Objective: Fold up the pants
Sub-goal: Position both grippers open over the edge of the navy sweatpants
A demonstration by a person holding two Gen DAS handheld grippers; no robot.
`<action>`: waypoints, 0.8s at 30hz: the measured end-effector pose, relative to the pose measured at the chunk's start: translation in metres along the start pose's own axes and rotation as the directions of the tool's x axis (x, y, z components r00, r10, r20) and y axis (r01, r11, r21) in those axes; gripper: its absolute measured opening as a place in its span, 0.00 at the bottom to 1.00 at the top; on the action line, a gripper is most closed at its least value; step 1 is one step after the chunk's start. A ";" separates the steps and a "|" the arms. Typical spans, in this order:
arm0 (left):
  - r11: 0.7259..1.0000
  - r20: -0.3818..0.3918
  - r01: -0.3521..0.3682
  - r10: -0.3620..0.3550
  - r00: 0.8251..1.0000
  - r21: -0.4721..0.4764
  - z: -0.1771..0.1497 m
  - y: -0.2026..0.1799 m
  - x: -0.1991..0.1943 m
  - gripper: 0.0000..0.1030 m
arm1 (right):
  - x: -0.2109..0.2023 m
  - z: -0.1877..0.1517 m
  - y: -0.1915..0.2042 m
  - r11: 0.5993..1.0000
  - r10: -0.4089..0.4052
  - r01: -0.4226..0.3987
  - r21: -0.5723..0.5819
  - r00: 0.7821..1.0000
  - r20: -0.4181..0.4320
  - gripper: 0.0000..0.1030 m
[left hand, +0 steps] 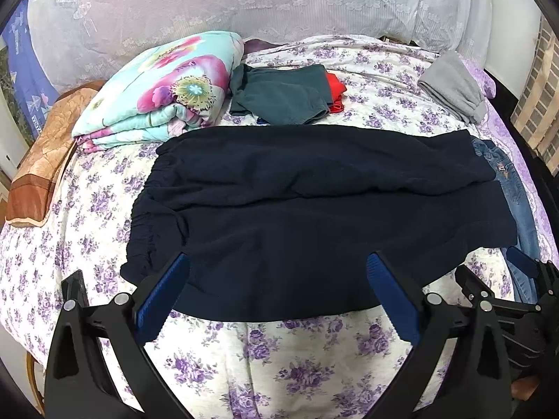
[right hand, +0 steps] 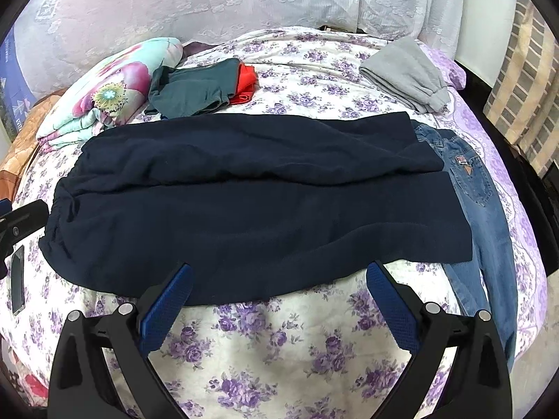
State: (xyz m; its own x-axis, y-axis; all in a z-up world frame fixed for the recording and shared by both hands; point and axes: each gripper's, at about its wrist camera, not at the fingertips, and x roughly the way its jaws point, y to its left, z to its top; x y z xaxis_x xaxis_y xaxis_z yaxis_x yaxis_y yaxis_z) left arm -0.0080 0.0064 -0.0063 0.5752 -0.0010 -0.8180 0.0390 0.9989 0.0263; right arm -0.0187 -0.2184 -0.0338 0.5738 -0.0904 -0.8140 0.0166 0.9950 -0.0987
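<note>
Dark navy pants [left hand: 314, 209] lie spread flat across the bed, waistband to the left, leg ends to the right, one leg beside the other; they also show in the right wrist view [right hand: 251, 202]. My left gripper [left hand: 277, 265] is open and empty, hovering over the pants' near edge by the waist half. My right gripper [right hand: 277, 272] is open and empty, above the near edge of the pants toward the leg half. The right gripper also shows at the right edge of the left wrist view [left hand: 517, 272].
The bed has a purple floral sheet [right hand: 279, 349]. A folded floral quilt [left hand: 157, 94], teal [left hand: 283, 94] and red [left hand: 335, 87] clothes and folded grey pants [left hand: 454, 83] lie at the back. Blue jeans [right hand: 482, 202] lie right of the navy pants. A phone [right hand: 17, 286] lies at left.
</note>
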 end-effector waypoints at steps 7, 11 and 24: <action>1.000 0.025 -0.003 0.003 1.000 0.008 -0.002 0.008 -0.003 0.96 | -0.003 -0.007 0.008 1.000 -0.020 0.020 0.010 1.000 -0.002 0.97; 1.000 -0.004 0.017 -0.017 1.000 -0.013 -0.002 0.015 0.004 0.96 | -0.005 -0.009 0.010 0.999 -0.035 0.035 0.019 0.999 -0.001 0.97; 0.996 -0.001 0.060 -0.060 0.998 -0.065 -0.005 0.021 0.008 0.96 | -0.003 -0.019 0.013 0.997 -0.062 0.063 0.044 0.998 -0.019 0.97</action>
State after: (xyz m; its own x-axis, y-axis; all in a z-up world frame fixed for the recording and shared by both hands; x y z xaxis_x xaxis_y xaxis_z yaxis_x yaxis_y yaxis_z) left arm -0.0067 0.0277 -0.0154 0.5711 -0.0611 -0.8186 0.0205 0.9980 -0.0602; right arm -0.0355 -0.2058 -0.0436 0.5563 -0.1528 -0.8168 0.0883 0.9883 -0.1247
